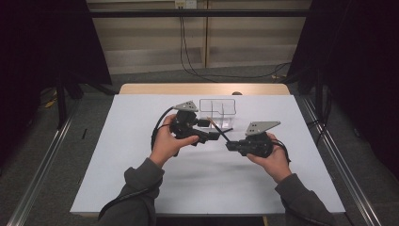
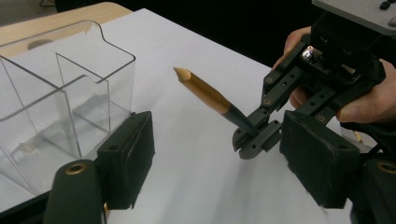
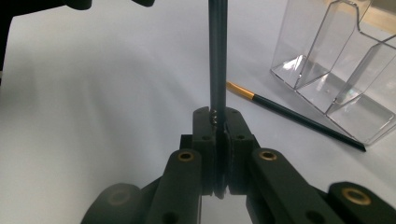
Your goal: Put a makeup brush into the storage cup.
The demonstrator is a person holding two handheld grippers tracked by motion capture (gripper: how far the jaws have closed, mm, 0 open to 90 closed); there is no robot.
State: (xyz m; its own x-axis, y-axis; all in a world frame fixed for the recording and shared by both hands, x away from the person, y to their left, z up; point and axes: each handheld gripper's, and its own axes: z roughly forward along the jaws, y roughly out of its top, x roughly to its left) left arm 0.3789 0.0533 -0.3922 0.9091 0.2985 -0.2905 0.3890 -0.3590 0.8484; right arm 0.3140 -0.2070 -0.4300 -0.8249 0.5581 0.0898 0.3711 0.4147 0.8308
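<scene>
My right gripper (image 3: 218, 122) is shut on the dark shaft of a pencil (image 3: 218, 56), which rises straight from its jaws. In the left gripper view that pencil (image 2: 205, 93) slants up and left, gold cone end first, out of the right gripper (image 2: 254, 140). It passes between the wide-apart jaws of my left gripper (image 2: 217, 151) and touches neither pad. In the high view the left gripper (image 1: 214, 135) and the right gripper (image 1: 230, 146) meet tip to tip over the middle of the table. A second dark pencil (image 3: 299, 116) with a gold end lies flat on the table.
A clear plastic holder (image 1: 216, 107) with several compartments stands just behind the grippers, and the loose pencil lies along its front. The holder (image 3: 336, 56) looks empty. A white mat (image 1: 141, 155) covers the table, whose wooden edge (image 1: 202, 88) runs along the back.
</scene>
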